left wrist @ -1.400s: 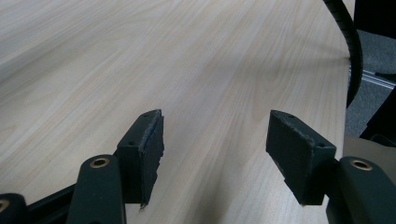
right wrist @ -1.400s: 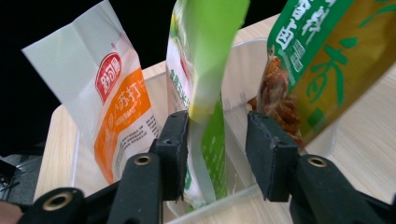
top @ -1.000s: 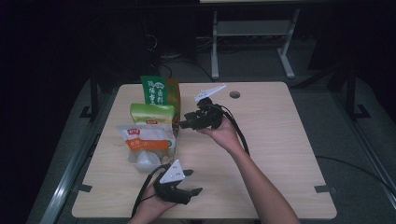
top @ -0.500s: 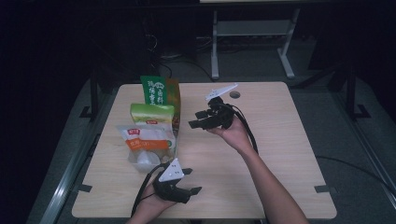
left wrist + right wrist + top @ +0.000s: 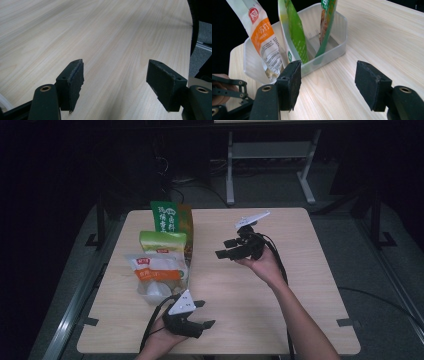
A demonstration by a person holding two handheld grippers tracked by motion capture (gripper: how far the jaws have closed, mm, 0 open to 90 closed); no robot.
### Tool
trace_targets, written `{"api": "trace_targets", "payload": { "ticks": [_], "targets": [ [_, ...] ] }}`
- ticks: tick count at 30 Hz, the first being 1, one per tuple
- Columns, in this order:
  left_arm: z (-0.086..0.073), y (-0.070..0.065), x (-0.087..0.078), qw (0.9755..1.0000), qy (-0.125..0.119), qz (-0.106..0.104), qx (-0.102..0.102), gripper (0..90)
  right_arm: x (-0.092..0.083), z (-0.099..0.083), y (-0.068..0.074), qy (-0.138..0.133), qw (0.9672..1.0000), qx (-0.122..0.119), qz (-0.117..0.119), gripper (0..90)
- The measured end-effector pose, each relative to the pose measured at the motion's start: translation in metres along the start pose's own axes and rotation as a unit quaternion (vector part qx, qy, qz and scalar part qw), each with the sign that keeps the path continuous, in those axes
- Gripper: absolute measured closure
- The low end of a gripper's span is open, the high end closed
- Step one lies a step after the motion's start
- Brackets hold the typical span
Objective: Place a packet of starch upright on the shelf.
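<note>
A clear plastic container [image 5: 337, 32] at the table's left holds three upright packets: a white-and-orange one [image 5: 155, 270], a light green one [image 5: 162, 241] and a dark green one [image 5: 170, 216]. My right gripper [image 5: 224, 248] hovers to the right of them, pointing at the container and apart from it. Its jaws have just been opening, and nothing is between them [image 5: 327, 85]. Near the front edge my left gripper [image 5: 206, 314] rests open over bare wood [image 5: 115, 85].
The wooden table [image 5: 300, 285] has bare room across its middle and right. A small round hole [image 5: 250, 221] sits near the back edge. A metal frame stand [image 5: 270, 155] is on the dark floor behind the table.
My right gripper has drawn back to the right, away from the packets, and its jaws stand wider. The left gripper has kept still.
</note>
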State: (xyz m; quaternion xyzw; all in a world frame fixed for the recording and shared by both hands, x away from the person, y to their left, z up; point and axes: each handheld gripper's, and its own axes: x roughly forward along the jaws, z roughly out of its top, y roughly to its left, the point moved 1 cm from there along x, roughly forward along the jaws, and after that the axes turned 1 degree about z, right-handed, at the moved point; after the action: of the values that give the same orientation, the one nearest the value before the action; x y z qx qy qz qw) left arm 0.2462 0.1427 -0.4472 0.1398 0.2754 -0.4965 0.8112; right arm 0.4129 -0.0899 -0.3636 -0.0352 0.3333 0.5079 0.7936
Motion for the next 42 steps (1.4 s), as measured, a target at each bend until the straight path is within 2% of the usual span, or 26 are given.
{"api": "trace_targets", "payload": {
  "ticks": [20,25,30,31,36,42],
  "targets": [
    [-0.001,0.002,-0.001,1.0000,-0.002,0.001,-0.002,29.8,-0.032,-0.026,-0.013,0.004,0.9993,0.025,-0.027,32.4],
    [-0.001,0.002,0.000,1.0000,-0.005,0.001,-0.004,29.8,-0.038,-0.032,-0.016,0.018,0.9985,0.039,-0.034,31.0],
    [-0.001,0.003,-0.001,1.0000,-0.003,0.002,-0.007,29.8,-0.044,-0.039,-0.018,0.016,0.9982,0.043,-0.038,30.8],
    [-0.001,0.003,-0.002,1.0000,-0.001,0.002,-0.007,29.8,-0.045,-0.042,-0.019,0.014,0.9984,0.038,-0.039,30.5],
    [-0.001,0.004,-0.003,1.0000,-0.002,0.004,-0.006,29.8,-0.050,-0.049,-0.020,0.019,0.9977,0.050,-0.041,29.4],
    [-0.001,0.005,-0.003,1.0000,-0.003,0.005,-0.007,29.8,-0.057,-0.058,-0.018,0.011,0.9978,0.045,-0.047,30.2]
  ]
}}
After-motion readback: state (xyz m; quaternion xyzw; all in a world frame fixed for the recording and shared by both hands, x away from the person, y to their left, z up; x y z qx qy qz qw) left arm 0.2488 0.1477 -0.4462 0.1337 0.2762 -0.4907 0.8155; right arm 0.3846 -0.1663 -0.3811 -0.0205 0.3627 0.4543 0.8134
